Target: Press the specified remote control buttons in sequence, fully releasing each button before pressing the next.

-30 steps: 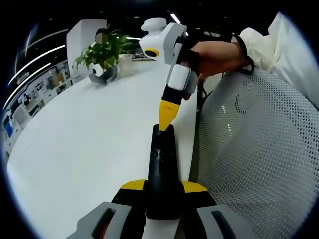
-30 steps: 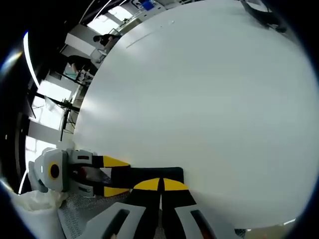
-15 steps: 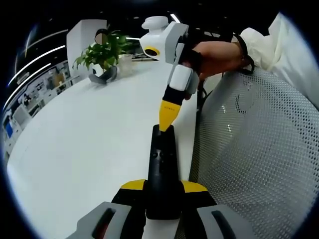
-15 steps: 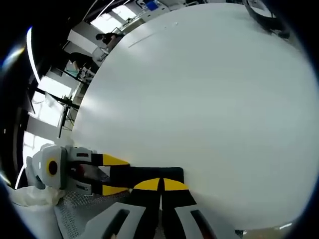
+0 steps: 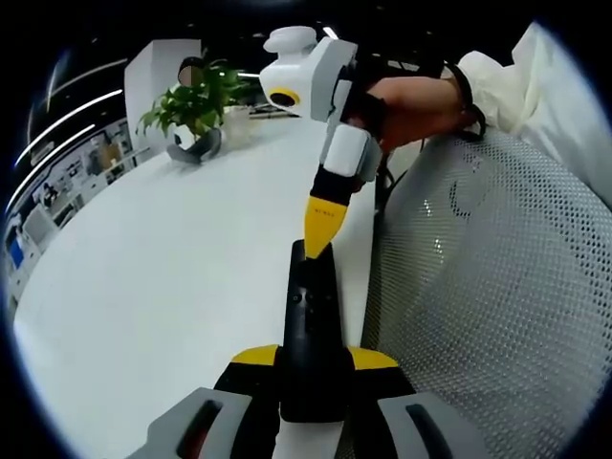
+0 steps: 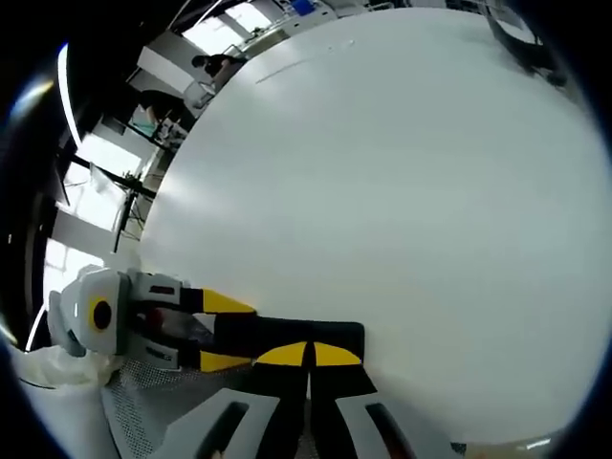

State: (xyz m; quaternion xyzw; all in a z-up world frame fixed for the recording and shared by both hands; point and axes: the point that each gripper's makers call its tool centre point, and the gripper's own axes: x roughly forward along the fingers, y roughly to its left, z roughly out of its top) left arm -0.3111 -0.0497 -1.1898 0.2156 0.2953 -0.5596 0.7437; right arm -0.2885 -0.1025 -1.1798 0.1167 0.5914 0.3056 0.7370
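A slim black remote points away from me, and my left gripper is shut on its near end, one yellow tip on each side. My right gripper comes down from the upper right with its jaws shut into a single yellow point. That point meets the remote's far end. In the right gripper view the shut yellow tips of the right gripper lie over the remote, which runs left to right. The left gripper clamps it from the left.
The white table stretches to the left and far side. A potted plant stands at its far edge. A white mesh chair back rises close on the right. A person's hand holds the right gripper.
The right gripper's body has tilted slightly up and to the left while its tip stays at the remote's far end. The left gripper and the remote have not moved.
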